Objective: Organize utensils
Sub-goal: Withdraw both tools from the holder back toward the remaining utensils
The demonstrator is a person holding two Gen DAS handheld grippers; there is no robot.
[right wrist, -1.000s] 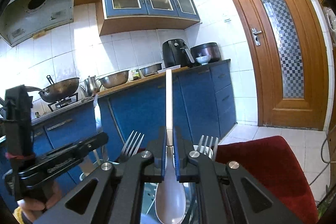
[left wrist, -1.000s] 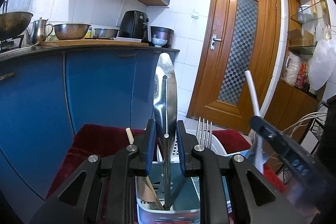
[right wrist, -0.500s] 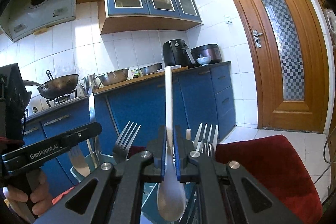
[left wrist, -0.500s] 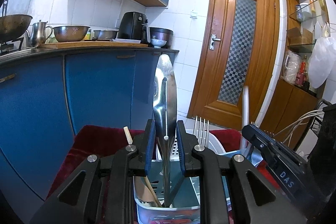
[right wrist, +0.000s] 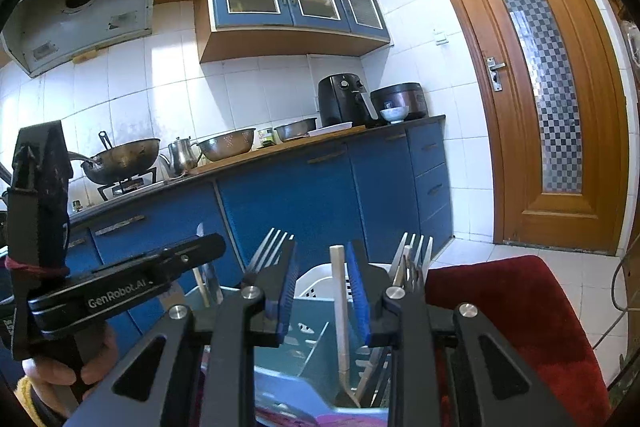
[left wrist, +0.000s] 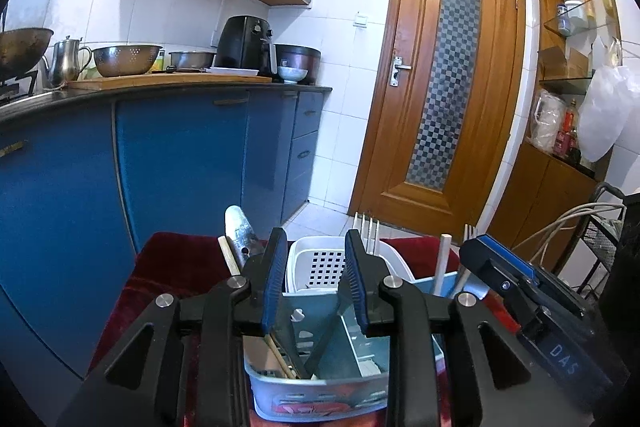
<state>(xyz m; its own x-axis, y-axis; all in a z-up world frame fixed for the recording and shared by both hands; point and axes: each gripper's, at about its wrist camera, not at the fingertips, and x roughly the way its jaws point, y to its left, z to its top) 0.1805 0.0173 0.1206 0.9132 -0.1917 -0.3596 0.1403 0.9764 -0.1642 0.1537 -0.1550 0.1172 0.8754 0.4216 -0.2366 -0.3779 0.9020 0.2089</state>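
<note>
my left tool (left wrist: 311,281) and right tool (right wrist: 325,290) opening, both released. utensils upright in pale blue plastic caddy (left wrist: 320,393); white perforated basket (left wrist: 320,261) just behind, on red cloth (right wrist: 520,311).

A red cloth (left wrist: 168,267) carries the blue caddy (left wrist: 320,393) and seemingly the white basket (left wrist: 320,259).

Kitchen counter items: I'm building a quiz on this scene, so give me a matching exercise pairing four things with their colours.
Things:
1. air fryer
2. colander
3. lower cabinet doors
4. cloth under the utensil caddy

Colours:
A. dark red
B. black
C. blue
D. silvery metal

Pairs: 1-B, 2-D, 3-C, 4-A
</note>
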